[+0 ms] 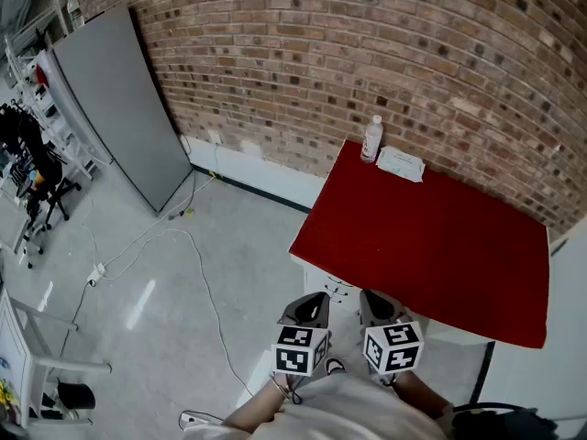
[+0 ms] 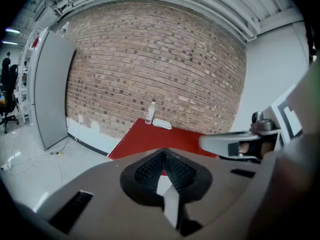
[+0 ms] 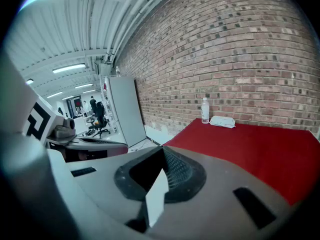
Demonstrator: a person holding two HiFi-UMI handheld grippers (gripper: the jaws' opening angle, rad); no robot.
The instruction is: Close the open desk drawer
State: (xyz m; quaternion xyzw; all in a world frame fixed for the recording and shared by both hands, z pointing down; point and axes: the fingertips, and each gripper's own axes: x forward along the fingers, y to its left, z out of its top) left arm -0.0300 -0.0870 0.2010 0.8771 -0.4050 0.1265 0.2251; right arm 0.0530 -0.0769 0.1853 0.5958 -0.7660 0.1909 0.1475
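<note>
left gripper (image 1: 309, 310): jaws together, nothing between them. right gripper (image 1: 376, 306): jaws together, likewise empty. both hang side by side just short of the white desk front (image 1: 326, 280). drawer: hidden behind them, so whether it stands out or flush is unclear; the scene fits an approach or a finished push. red desk top (image 1: 431, 246), bottle (image 1: 371, 138) at its far edge.

No readable text, bottle (image 1: 371, 139) label seemingly too small

Left gripper (image 1: 315, 298) and right gripper (image 1: 373, 297) side by side, fingers (image 1: 308, 312) closed, empty
</note>
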